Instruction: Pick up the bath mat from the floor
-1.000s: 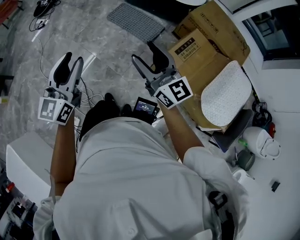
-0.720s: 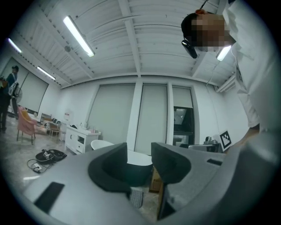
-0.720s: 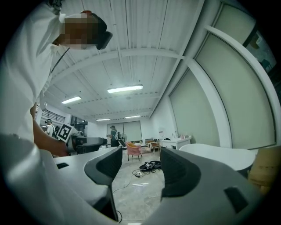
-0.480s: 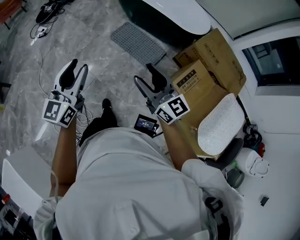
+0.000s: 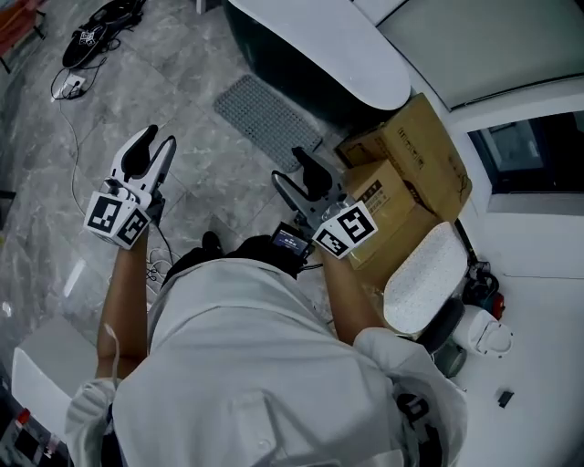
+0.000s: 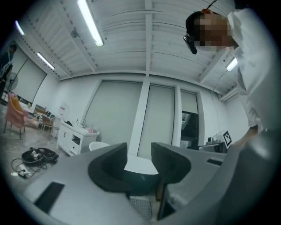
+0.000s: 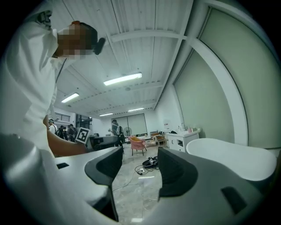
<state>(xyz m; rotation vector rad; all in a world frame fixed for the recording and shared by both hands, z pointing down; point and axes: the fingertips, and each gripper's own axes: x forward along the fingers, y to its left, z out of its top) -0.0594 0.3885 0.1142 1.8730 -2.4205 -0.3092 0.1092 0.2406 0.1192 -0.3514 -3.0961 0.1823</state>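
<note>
The bath mat (image 5: pixel 267 117) is a grey, finely gridded rectangle. It lies flat on the marble floor beside the dark-sided bathtub (image 5: pixel 319 46). My left gripper (image 5: pixel 152 149) is held level, left of the mat and short of it, jaws apart and empty. My right gripper (image 5: pixel 290 171) is also held level, just on the near side of the mat's nearer end, open with nothing in it. In the left gripper view the left gripper (image 6: pixel 139 154) frames the tub, with a corner of the mat (image 6: pixel 142 208) low down. The right gripper (image 7: pixel 140 160) looks along bare floor.
Cardboard boxes (image 5: pixel 401 173) stand right of the mat, against the tub's end. A white speckled oval seat (image 5: pixel 424 274) lies nearer on the right. Cables and a black heap (image 5: pixel 91 27) lie far left. A white cabinet (image 6: pixel 72 136) stands at the wall. People stand far off (image 7: pixel 115 129).
The person has walked toward the tub. Both grippers went forward with them, still open, and the mat and tub now sit closer in the head view.
</note>
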